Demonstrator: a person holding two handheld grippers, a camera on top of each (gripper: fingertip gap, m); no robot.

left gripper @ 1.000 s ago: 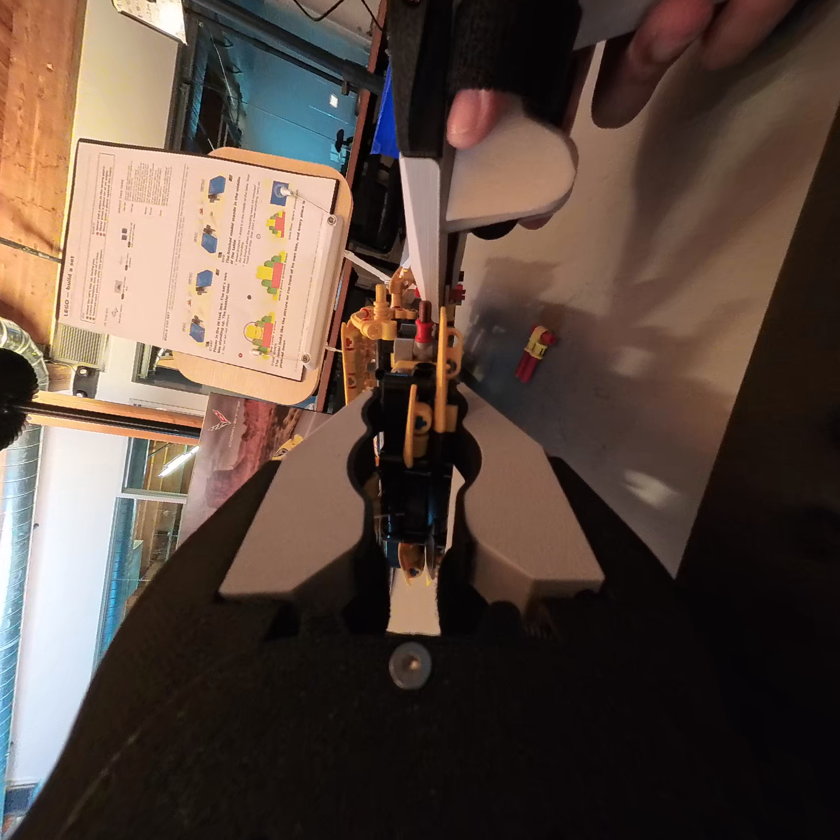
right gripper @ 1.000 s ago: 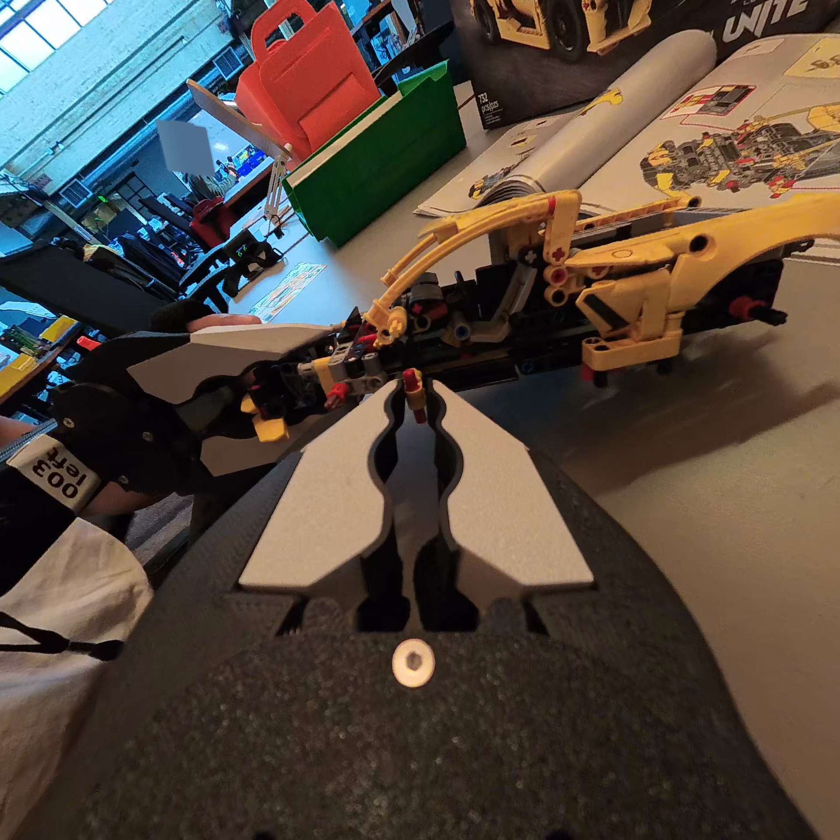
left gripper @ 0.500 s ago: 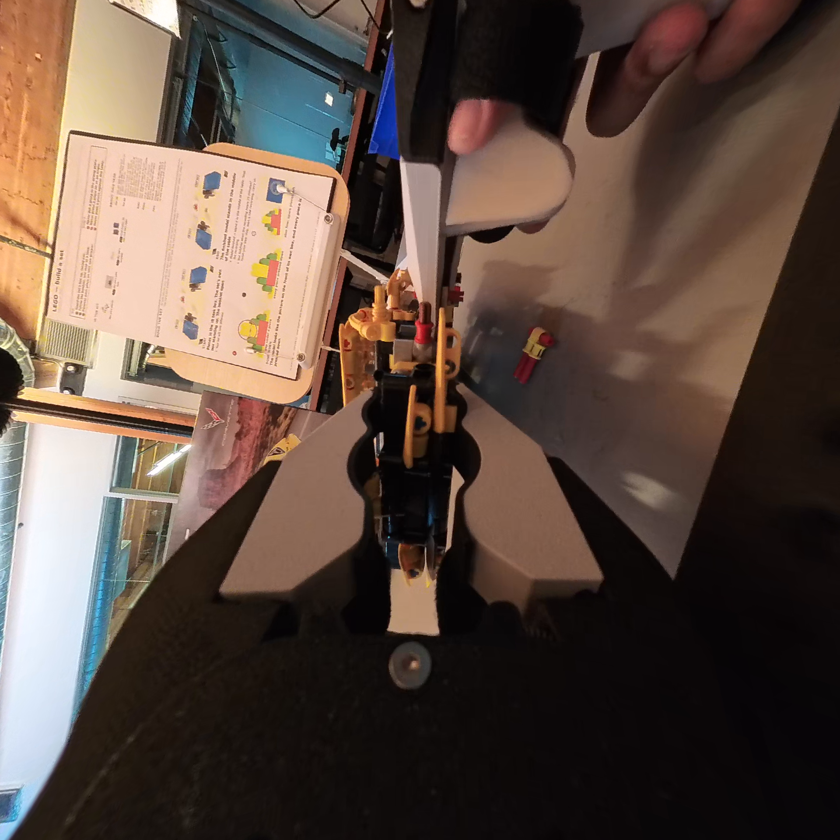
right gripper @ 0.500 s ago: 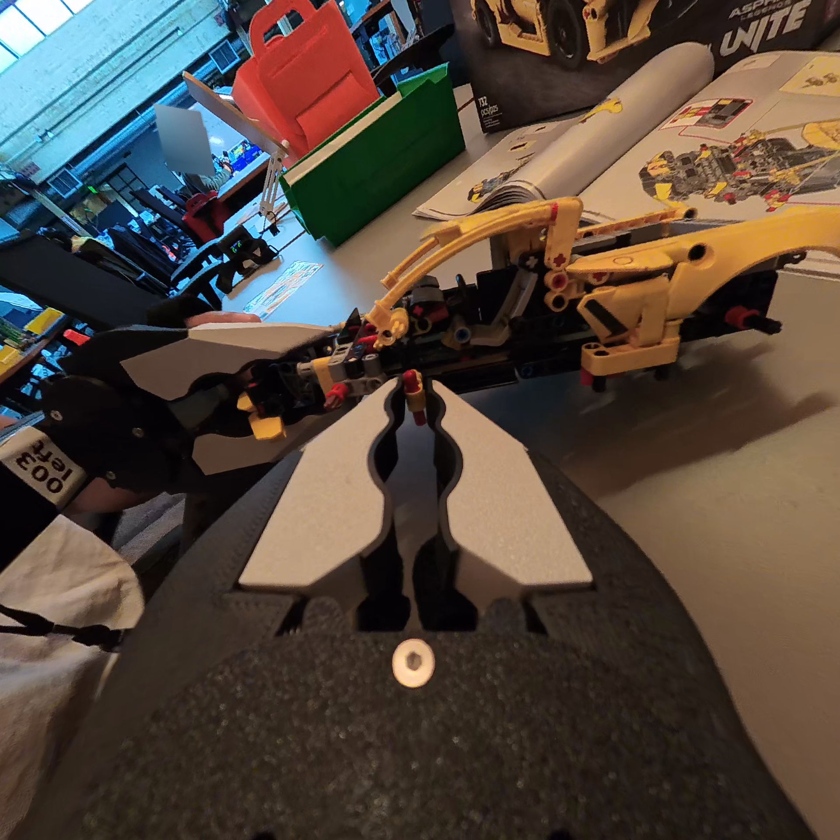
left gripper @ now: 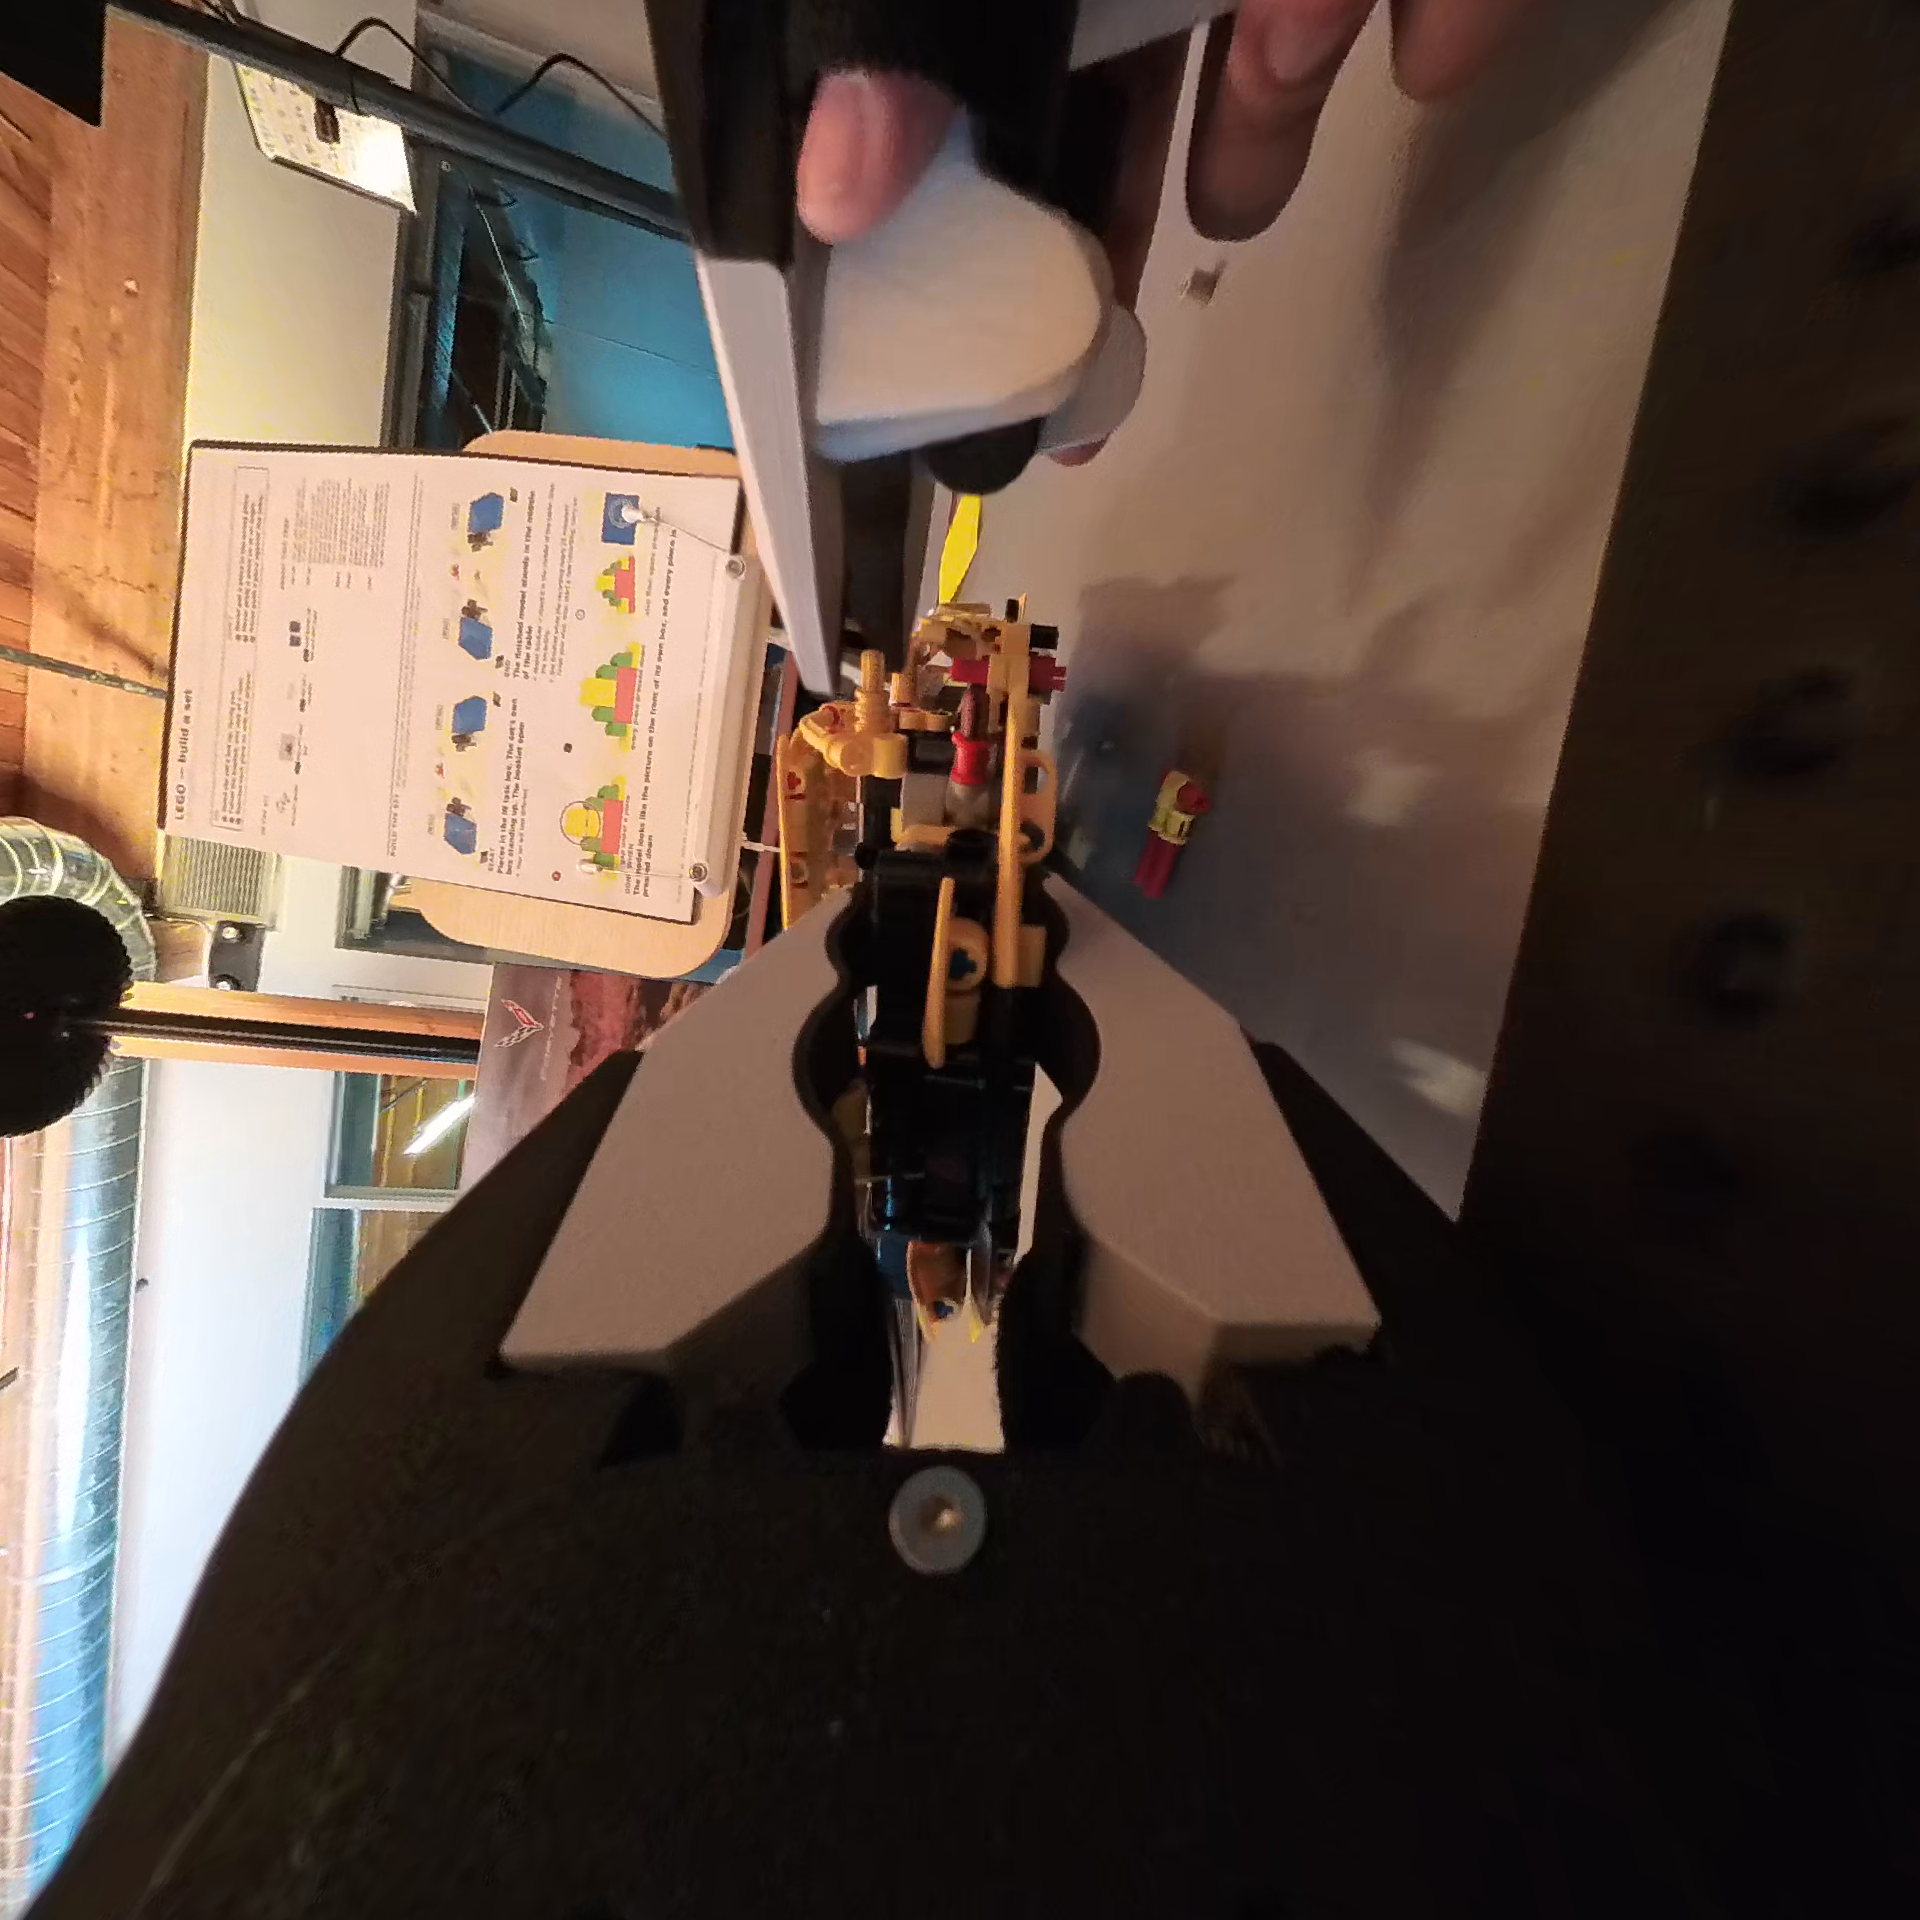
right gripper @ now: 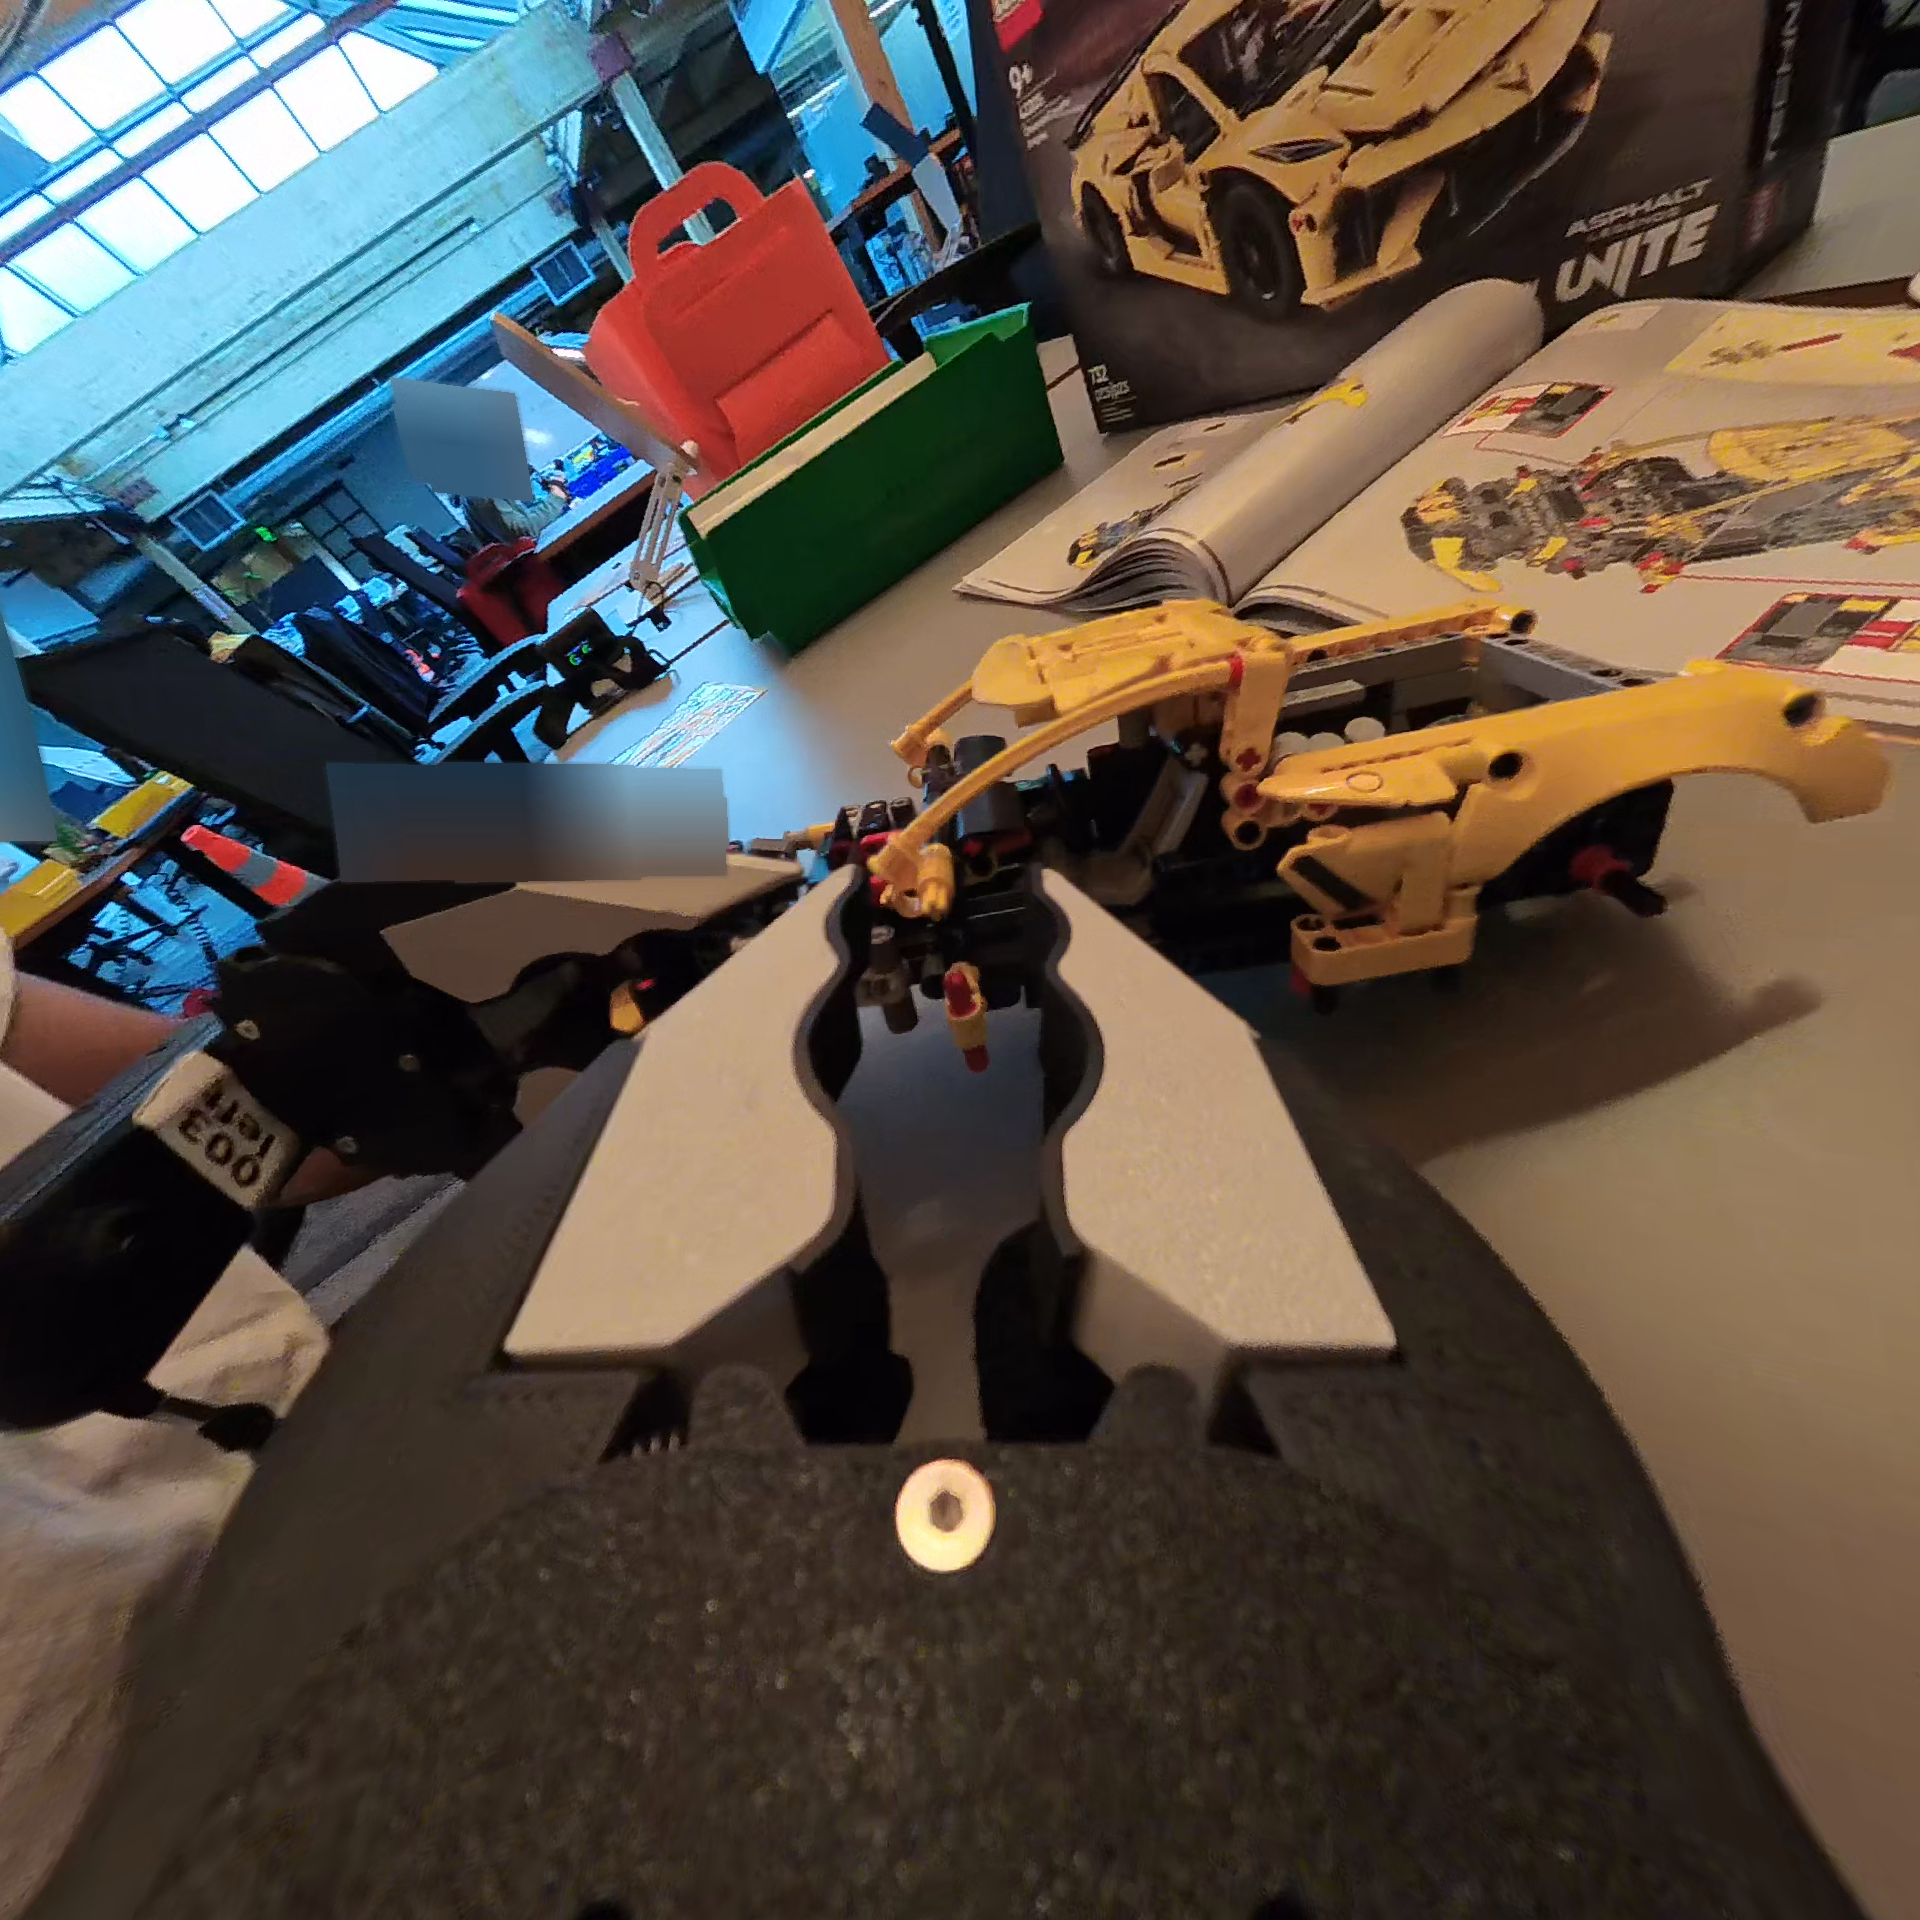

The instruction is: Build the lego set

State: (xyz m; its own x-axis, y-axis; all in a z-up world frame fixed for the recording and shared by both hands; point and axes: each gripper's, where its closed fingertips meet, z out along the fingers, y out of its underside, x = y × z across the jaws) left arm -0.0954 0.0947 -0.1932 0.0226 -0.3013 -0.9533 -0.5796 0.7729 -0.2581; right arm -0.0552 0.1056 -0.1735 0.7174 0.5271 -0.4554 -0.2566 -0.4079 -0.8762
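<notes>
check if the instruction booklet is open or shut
Open: the paper instruction booklet lies spread, printed pages up, behind the yellow and black lego car model.

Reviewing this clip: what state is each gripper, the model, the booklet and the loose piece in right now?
left gripper: shut on one end of the car model.
right gripper: open, fingers either side of that end.
car model: partly built.
instruction booklet: open, flat on the table.
red and yellow piece: loose on the table, apart from the model.
</notes>
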